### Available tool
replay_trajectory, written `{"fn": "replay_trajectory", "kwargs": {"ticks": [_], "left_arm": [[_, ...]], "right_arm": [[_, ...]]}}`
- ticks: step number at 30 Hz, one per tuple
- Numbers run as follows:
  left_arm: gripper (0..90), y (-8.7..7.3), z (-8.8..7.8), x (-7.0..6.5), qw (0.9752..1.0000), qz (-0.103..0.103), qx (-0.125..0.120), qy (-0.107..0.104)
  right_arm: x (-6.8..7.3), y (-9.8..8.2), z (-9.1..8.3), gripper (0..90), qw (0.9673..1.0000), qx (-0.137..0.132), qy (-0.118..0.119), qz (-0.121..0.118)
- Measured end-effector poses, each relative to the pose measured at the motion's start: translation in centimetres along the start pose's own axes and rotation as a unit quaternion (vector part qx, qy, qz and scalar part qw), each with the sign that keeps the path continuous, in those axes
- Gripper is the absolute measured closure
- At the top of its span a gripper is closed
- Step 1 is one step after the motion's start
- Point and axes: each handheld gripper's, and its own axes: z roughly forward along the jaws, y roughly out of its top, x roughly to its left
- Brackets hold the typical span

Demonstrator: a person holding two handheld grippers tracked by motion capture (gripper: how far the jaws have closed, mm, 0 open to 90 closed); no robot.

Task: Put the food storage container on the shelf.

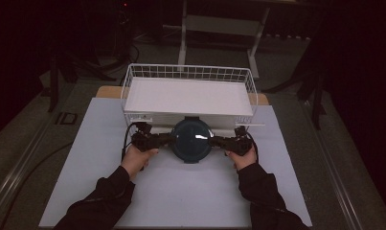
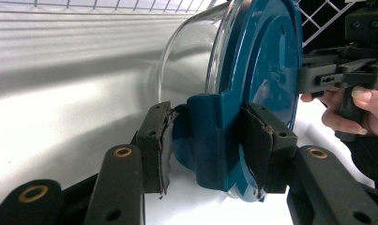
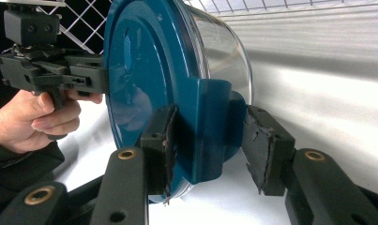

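Glass container (image 1: 191,140) (blue-lidded) looks empty.

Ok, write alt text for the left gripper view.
The left gripper clamps a blue latch tab of a glass container with a blue lid. Across the lid, a hand holds the right gripper at the opposite edge, before a white wire basket.

- A lidded container (image 1: 191,140) is sitting on the table (image 1: 181,191), just in front of the wire basket (image 1: 188,72).
- The left gripper (image 1: 164,139) is lying at the container's left side, the right gripper (image 1: 217,140) at its right.
- A flat board (image 1: 188,96) is lying inside the basket.
- A frame (image 1: 219,24) is standing on the floor behind the table.
- In the left gripper view, the container's side clip (image 2: 210,140) is sitting between the jaws.
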Motion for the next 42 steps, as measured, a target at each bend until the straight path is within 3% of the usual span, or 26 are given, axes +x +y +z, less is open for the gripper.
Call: {"fn": "replay_trajectory", "kwargs": {"ticks": [3,5,7,11,13,20,23,28,32,37,38,41,42], "left_arm": [[53.9,-0.1,0.1,0.0,1.0,0.001,-0.006,0.001],[53.4,-0.2,0.2,0.0,0.9999,0.001,-0.015,0.001],[52.6,-0.3,0.3,0.2,0.9996,-0.018,-0.02,-0.002],[49.0,-0.6,0.4,0.3,0.9993,-0.001,-0.034,0.015],[48.6,-0.6,0.4,0.3,0.9992,-0.002,-0.037,0.016],[39.1,-0.6,0.6,0.2,0.9981,0.003,-0.049,0.038],[37.1,-0.5,0.6,0.1,0.9965,0.024,-0.058,0.054],[33.9,-0.6,0.8,0.0,0.9948,0.026,-0.071,0.068],[33.4,-0.6,1.0,-0.3,0.992,0.032,-0.084,0.088],[33.4,-0.4,1.0,-0.6,0.9915,0.03,-0.08,0.099],[33.4,-0.4,1.0,-0.7,0.9916,0.026,-0.079,0.098],[29.4,-0.5,0.8,-0.8,0.9923,0.04,-0.076,0.089],[24.6,-0.7,0.6,-0.9,0.992,0.066,-0.076,0.075]], "right_arm": [[-0.2,-0.1,0.0,55.2,1.0,-0.006,0.001,0.001],[-0.3,-0.3,0.0,55.0,0.9999,-0.007,0.004,0.014],[-0.1,-0.3,0.0,53.0,0.9999,-0.012,-0.009,0.003],[0.3,-0.2,0.3,50.4,0.9996,-0.004,-0.027,-0.011],[0.2,-0.2,0.4,50.0,0.9997,-0.01,-0.022,-0.007],[0.5,-0.1,0.4,47.4,0.9988,-0.022,-0.04,-0.015],[0.5,0.0,0.5,47.0,0.9986,-0.026,-0.044,-0.015],[0.8,0.2,0.6,47.0,0.9977,-0.029,-0.059,-0.019],[1.1,0.4,0.7,46.5,0.9961,-0.034,-0.077,-0.027],[1.4,0.5,0.7,45.1,0.9954,-0.027,-0.088,-0.027],[1.4,0.5,0.7,45.2,0.9948,-0.032,-0.088,-0.039],[1.5,0.4,0.7,44.9,0.9947,-0.034,-0.087,-0.043],[1.8,0.2,0.7,43.6,0.995,-0.032,-0.087,-0.038]]}}
